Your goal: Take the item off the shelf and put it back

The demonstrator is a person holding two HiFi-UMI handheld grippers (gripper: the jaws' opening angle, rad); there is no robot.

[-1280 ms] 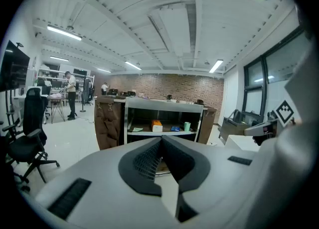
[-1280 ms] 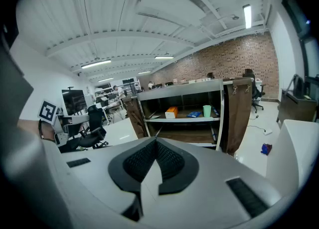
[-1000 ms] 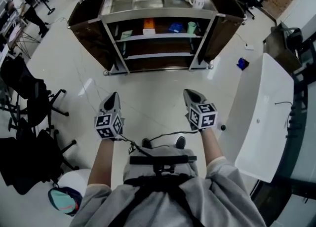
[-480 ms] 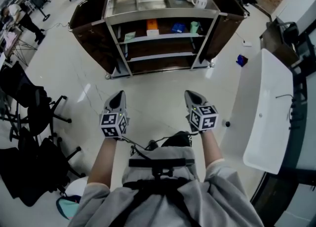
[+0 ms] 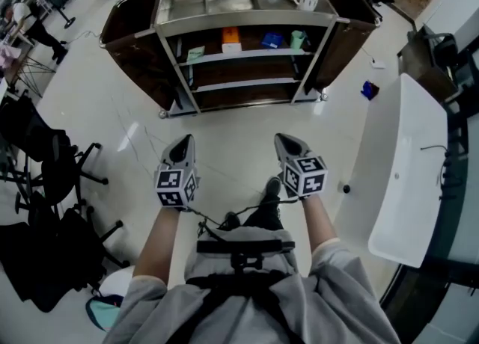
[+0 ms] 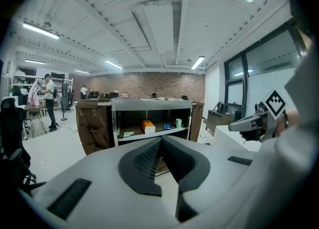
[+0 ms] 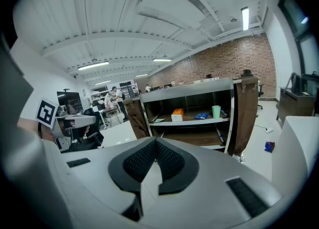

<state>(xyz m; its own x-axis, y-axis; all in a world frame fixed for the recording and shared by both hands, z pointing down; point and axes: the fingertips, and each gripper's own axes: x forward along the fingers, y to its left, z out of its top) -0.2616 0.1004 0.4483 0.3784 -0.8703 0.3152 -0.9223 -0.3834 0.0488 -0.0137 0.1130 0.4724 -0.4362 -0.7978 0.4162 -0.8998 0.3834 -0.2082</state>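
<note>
The left gripper [image 5: 182,146] and the right gripper [image 5: 288,143] are held side by side, level with each other, each with its jaws pressed together and nothing between them. Both point toward the metal shelf cart [image 5: 247,27], which stands well ahead of their tips. On its upper shelf an orange box [image 5: 230,38] lies ahead, between the two grippers' lines. A blue packet [image 5: 272,40] and a green cup [image 5: 298,39] sit more in line with the right gripper.
</note>
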